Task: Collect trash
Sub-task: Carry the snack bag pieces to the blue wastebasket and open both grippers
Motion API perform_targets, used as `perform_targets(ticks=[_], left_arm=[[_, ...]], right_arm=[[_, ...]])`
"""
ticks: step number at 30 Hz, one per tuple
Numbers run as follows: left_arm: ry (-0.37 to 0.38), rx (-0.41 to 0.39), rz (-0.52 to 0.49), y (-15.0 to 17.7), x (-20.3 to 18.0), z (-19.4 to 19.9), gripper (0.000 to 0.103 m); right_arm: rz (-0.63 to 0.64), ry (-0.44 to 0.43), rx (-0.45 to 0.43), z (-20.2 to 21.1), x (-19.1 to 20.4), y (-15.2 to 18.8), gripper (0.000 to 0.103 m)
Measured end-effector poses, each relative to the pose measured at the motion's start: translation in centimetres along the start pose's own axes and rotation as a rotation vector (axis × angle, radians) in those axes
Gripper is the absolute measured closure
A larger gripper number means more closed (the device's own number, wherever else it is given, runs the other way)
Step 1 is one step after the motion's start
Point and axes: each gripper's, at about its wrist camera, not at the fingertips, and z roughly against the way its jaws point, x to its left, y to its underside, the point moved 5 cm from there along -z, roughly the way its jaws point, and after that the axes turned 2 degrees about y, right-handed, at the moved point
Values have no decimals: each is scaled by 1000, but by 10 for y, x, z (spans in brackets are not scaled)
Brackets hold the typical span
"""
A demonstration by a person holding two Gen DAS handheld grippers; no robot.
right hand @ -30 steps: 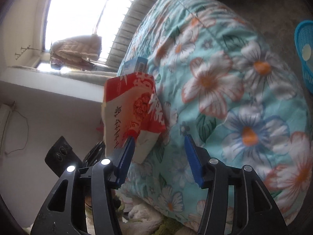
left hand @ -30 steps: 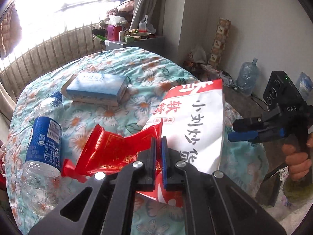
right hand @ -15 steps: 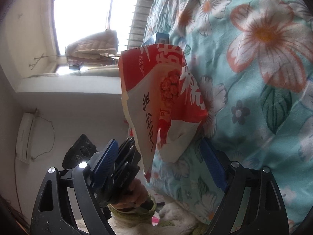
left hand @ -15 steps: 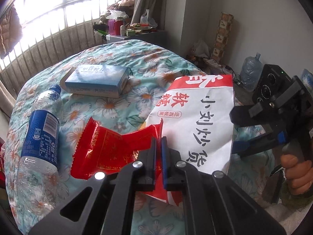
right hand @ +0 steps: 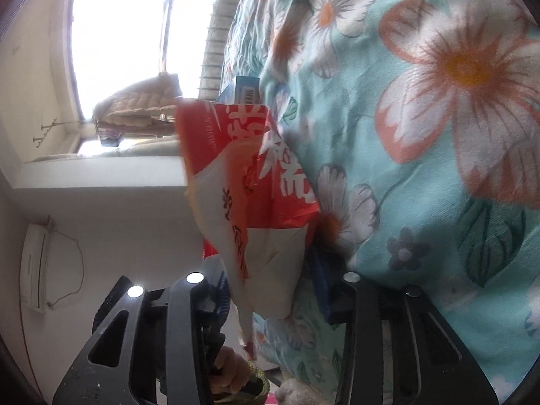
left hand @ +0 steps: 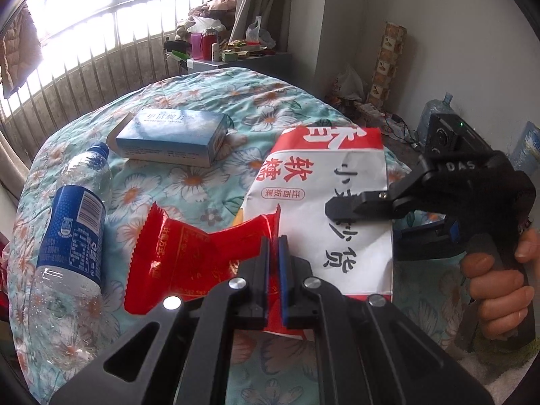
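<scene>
Left wrist view: your left gripper (left hand: 274, 270) sits at lower centre, jaws pinched tight on the torn red wrapper (left hand: 189, 263) together with the bottom corner of the white-and-red snack bag (left hand: 324, 202). Against the frames from a second back nothing in that grip has changed. The snack bag stands up in the centre-right of the frame, off the floral quilt (left hand: 202, 182). Your right gripper (left hand: 364, 217) has come in from the right edge; a second ago it was clear of the bag, now its upper finger lies across the bag's printed face and the lower one sits behind the edge. Still on the quilt: a plastic water bottle (left hand: 72, 233) at left, a blue carton (left hand: 172, 136) upper centre.

Right wrist view: the bag (right hand: 256, 209) fills the centre, hanging between the two fingers of the right gripper (right hand: 266, 290) at the bottom of the frame. Jaws have just been closing, with the bag's white lower corner between them. Whether the pads are pressing yet I cannot tell; the right pad is partly hidden behind the paper.

Reading: you look to be passing the bag across or taking a second hold. Bottle and carton are not yet collected.
</scene>
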Motion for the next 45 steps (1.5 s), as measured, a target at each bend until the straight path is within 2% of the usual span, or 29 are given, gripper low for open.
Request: perform_targets(ticks=[6,12,17,22,28,31,32,35,37,41,45], left_arm=[[25,-58,20,-17,1,22,99],[94,-123,18,-49,-15,37,99],[158,-163,-36,-83,-48,33,99],[218,-181,-129,-118,-96,18,99],[314,-164,-215,-156,-162,-14,99],[389,-109,-217,-173,-195,-43,99],[418,-81,-209,-178,-206,-55,99],[498,36,-171,-190,-242,-103,99],[531,109,-154,-195,-265,-135,99],[519,233,-179,-189,-311,-206,98],[536,412,-143,-174,-343,-279,97]], right_arm=[[29,-41,-53,19,5,-3,72],[78,-65,-170,66,16,-13,72],[91,-56,-288,108,15,-22,72],[90,-40,-423,157,6,-27,72],[69,46,-595,216,-17,-43,72],[48,134,-705,253,-39,-50,72],[33,190,-755,270,-49,-52,72],[-28,334,-867,310,-82,-56,72],[-79,422,-909,328,-106,-61,72],[-188,492,-904,337,-158,-76,72],[-248,564,-869,332,-195,-103,72]])
